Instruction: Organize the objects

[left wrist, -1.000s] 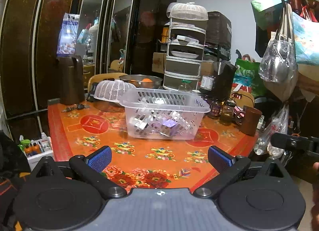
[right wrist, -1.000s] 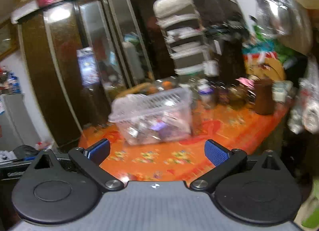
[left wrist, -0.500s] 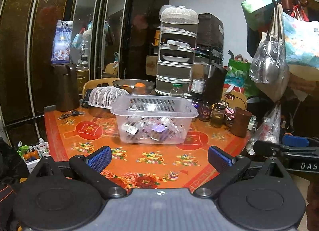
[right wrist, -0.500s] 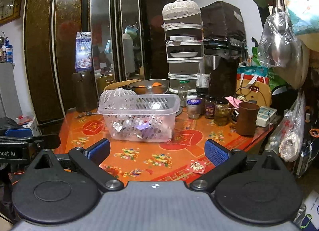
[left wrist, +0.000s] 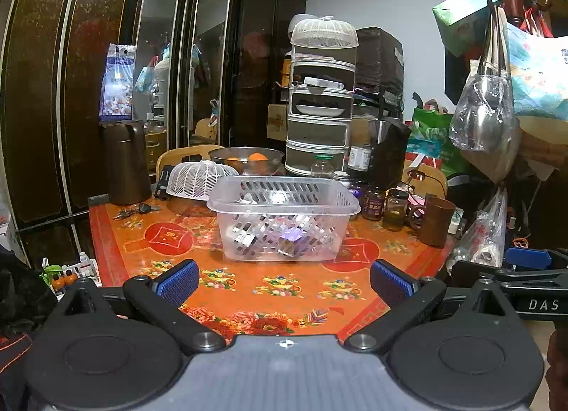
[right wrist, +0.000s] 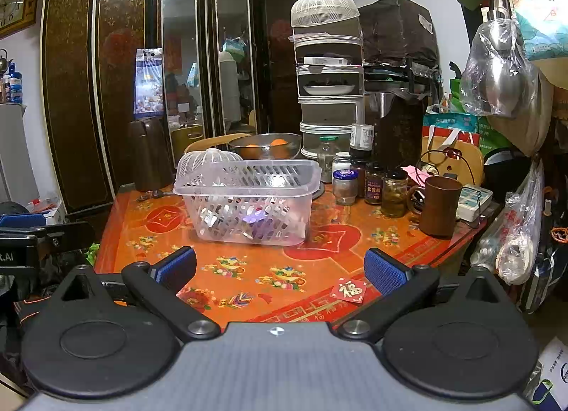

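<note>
Clear slotted plastic basket [left wrist: 285, 217] is seen straight ahead of left gripper [left wrist: 284, 279] and ahead, slightly left, of right gripper [right wrist: 280, 269], well apart from both, on orange floral tablecloth [left wrist: 269, 290]. Both sets of jaws are spread wide, nothing held. Basket judged light, thin-walled, flexy, slick; small shiny items inside, type can't be told. Rolled rim judged best grip pt; walls prob. buckle.

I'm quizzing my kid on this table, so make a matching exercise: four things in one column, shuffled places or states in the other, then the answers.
Things:
1. clear basket
2. brown mug
3. oranges
4. white mesh cover

Places or states:
A. in the metal bowl
B. near the table's right edge
C. mid-table, holding small shiny items
D. dome-up behind the basket's left end

Pairs: 1-C, 2-B, 3-A, 4-D
</note>
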The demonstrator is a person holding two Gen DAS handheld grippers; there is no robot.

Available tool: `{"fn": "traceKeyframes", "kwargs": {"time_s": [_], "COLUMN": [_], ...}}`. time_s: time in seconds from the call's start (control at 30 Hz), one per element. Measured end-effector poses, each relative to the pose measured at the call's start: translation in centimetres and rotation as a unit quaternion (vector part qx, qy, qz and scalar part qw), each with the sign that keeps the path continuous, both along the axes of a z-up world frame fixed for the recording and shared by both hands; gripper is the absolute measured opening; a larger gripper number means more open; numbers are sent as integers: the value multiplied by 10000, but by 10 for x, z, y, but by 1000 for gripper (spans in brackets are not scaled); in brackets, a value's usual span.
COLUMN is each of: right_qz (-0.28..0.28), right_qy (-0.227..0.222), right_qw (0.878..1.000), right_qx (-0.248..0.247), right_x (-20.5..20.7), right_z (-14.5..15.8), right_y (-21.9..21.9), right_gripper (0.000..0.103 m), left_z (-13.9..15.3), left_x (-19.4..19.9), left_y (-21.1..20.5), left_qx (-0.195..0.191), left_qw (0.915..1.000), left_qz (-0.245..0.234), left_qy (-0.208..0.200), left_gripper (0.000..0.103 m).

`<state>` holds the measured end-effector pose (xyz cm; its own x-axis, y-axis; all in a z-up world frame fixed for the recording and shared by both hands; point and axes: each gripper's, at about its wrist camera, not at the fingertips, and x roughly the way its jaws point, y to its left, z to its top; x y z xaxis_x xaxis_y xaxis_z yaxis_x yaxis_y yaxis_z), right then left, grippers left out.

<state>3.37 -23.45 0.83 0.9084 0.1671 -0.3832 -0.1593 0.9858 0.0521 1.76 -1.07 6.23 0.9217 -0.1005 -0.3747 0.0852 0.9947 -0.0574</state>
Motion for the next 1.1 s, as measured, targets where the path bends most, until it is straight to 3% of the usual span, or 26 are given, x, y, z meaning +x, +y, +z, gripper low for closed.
{"fn": "traceKeyframes", "kwargs": {"time_s": [1.1], "right_qz": [52], "right_qy": [60], "right_qw": [10000], "right_qx": [49], "right_x": [0], "right_z": [-2], "right_y": [2], "right_gripper": [103], "left_z": [0], "left_x": [-3], "left_y": [-1], "left_qx": [25], "left_qw": [10000], "left_qz": [8], "left_qy": [7], "left_gripper": [103]}}
